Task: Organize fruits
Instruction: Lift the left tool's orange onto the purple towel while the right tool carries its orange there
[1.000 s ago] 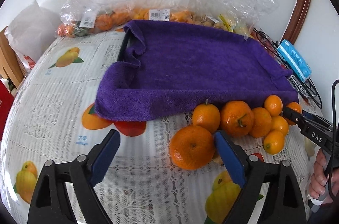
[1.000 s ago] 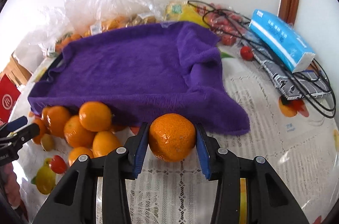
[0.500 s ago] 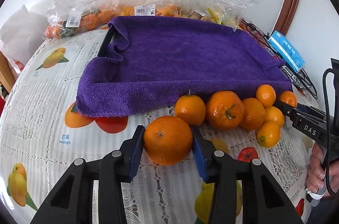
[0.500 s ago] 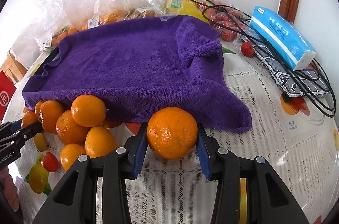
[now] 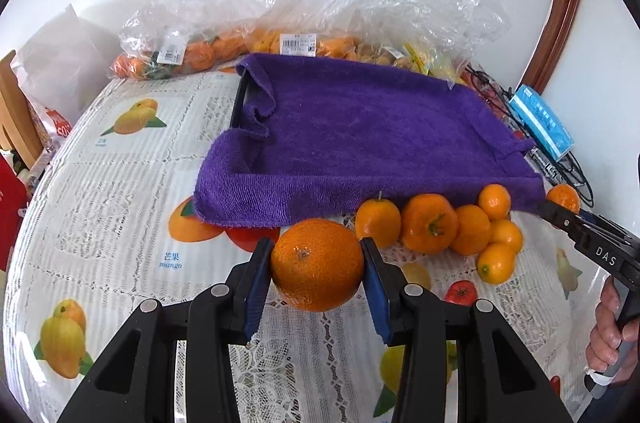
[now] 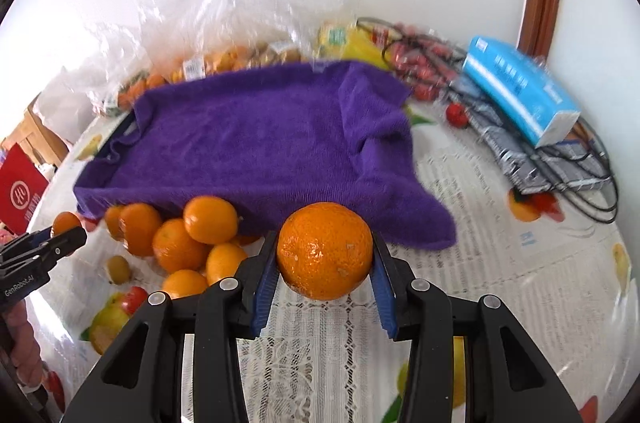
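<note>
White wall and crinkled plastic bags (image 5: 336, 3) close off the far side of our desk (image 5: 112, 191), which wears a fruit-printed lace cloth.

From the left wrist camera, our left tool (image 5: 317, 271) is clamped on a large orange (image 5: 317, 263), both blue pads pressed against its sides. The purple towel (image 5: 360, 139), draped over what looks like a tray, lies straight ahead at 12 o'clock, its near hem just beyond the fruit. A pile of smaller oranges (image 5: 452, 231) sits at 2 o'clock against that hem. Our right tool (image 5: 560, 211) comes in from 3 o'clock, with an orange at its tip, though from this angle we cannot tell how its jaws stand.

From the right wrist camera, our right tool (image 6: 325, 263) is closed on a second orange (image 6: 325, 250), gripped on both flanks and seemingly raised off the desk. The same towel (image 6: 248, 143) spreads from 12 round to 10 o'clock, its loose corner hanging toward 1 o'clock. The loose pile (image 6: 188, 239) lies at 9 to 10 o'clock, and our left tool (image 6: 60, 237) pokes in at 9. A blue box (image 6: 520, 87) and cables (image 6: 572, 159) lie well apart at 2 o'clock.

We judge both tools equally near: each fruit needs only a short carry forward over the hem onto the towel.
</note>
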Demonstrator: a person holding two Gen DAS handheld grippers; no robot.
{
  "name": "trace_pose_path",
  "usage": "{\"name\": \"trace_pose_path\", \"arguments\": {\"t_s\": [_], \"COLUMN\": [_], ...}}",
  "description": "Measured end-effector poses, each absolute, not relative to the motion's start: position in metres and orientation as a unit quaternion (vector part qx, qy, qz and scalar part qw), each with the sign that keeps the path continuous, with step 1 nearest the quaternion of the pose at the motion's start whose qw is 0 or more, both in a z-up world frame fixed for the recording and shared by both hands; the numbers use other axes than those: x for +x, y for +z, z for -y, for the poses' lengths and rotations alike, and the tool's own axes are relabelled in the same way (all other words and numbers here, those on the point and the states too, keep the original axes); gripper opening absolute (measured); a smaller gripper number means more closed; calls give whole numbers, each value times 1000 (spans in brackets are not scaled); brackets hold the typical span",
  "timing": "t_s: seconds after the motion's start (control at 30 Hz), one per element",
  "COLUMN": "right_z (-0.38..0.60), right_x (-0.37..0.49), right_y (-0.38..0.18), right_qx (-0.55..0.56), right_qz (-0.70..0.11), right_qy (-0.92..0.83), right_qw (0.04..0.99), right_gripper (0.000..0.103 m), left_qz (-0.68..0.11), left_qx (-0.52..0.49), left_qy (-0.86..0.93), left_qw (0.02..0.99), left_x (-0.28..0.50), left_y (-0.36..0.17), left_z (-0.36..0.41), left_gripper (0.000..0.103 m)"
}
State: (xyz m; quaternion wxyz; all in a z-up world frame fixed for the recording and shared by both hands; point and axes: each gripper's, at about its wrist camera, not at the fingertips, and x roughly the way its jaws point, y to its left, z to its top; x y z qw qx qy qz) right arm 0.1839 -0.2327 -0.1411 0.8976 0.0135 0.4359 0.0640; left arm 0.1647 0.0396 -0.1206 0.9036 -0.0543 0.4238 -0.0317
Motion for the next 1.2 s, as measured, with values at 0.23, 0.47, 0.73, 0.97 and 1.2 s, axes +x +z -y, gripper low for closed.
{"name": "trace_pose_path", "arguments": {"t_s": [0.23,0.47,0.73,0.97,1.2], "right_z": [227,217,200,192,191], "right_x": [185,200,235,272,305], "right_y": [-99,-75,-67,-62,-65], "right_qx": [17,28,20,15,11], "right_qz": [-409,-397,-395,-389,-384], "right_qy": [79,93,103,105,103], "right_qw": [909,913,913,915,918], "right_gripper": [43,43,43,43,43], "left_qz": [-408,-401,-393,-389,-390], "left_qx": [-60,-58,-57,-56,-48], "left_qy": [-21,-21,-18,-20,-24], "left_qw": [911,914,917,919,919], "left_x": [159,168,204,242,278], "left_y": [-90,-71,-57,-51,-51], "left_z": [-35,-37,-46,-45,-41], "left_gripper": [41,41,41,41,41]}}
